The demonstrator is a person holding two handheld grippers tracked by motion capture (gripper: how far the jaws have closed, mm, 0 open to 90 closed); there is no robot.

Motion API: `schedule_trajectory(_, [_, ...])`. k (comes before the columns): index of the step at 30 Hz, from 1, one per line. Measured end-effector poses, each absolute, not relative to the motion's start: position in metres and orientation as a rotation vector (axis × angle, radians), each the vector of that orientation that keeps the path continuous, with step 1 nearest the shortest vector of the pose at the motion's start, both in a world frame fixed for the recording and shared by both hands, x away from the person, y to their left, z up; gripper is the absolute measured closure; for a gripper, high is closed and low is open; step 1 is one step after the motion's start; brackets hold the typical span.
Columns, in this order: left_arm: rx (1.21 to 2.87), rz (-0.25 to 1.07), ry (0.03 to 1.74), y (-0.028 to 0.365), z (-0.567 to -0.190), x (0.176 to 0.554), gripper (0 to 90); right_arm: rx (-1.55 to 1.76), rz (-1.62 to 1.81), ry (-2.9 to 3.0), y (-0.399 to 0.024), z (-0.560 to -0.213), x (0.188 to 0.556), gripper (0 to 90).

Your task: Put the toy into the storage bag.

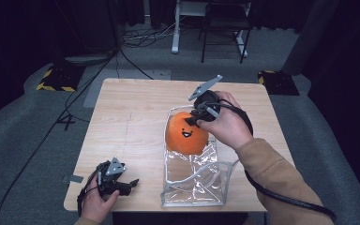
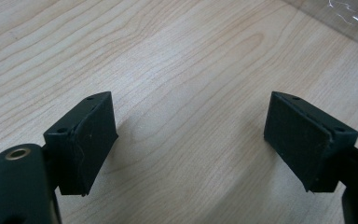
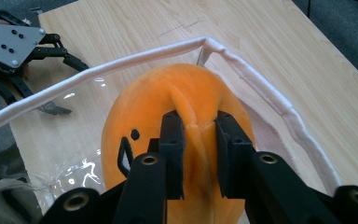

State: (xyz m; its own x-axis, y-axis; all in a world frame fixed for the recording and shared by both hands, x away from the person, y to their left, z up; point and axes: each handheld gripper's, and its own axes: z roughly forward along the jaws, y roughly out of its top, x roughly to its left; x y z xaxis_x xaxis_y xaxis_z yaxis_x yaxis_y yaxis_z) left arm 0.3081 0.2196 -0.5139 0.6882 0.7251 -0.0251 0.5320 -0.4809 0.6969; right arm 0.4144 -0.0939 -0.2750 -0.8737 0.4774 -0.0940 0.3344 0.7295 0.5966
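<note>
High view: wooden table [image 1: 136,122] on grey carpet. A clear plastic bag [image 1: 194,180] with white piping lies at the near right of the table, its mouth facing the far side. An orange plush toy [image 1: 185,133] with a small black smiling face sits at that mouth, partly inside the rim. The right gripper [image 1: 193,118] comes in from the right, held by a hand in a tan sleeve, and its jaws pinch the top of the plush. The grey plate on that gripper tilts up toward the far side. The left gripper [image 1: 130,183] rests at the near left corner of the table, held low in the other hand, well apart from the bag, jaws pointing right.

Left gripper view: two black pads [image 2: 93,140] stand wide apart, nothing between them, bare wood grain beneath. A corner of the clear bag [image 2: 340,16] shows at the upper right.

Right gripper view: jaws clenched on a raised fold of orange fabric at the crown of the plush [image 3: 191,107], pads pressing both sides of the fold. The bag's white piped rim [image 3: 256,81] arcs around the far side of the plush. Clear film [image 3: 74,163] shows to the left. The other gripper [image 3: 16,56] lies farther off at the upper left.
</note>
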Motion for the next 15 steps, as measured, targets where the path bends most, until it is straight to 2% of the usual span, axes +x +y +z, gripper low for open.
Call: schedule_trajectory(15, [2.197, 0.362, 0.965, 0.219, -0.514, 0.308, 17.0, 0.633, 0.781, 2.768, -0.079, -0.311, 0.420, 74.7])
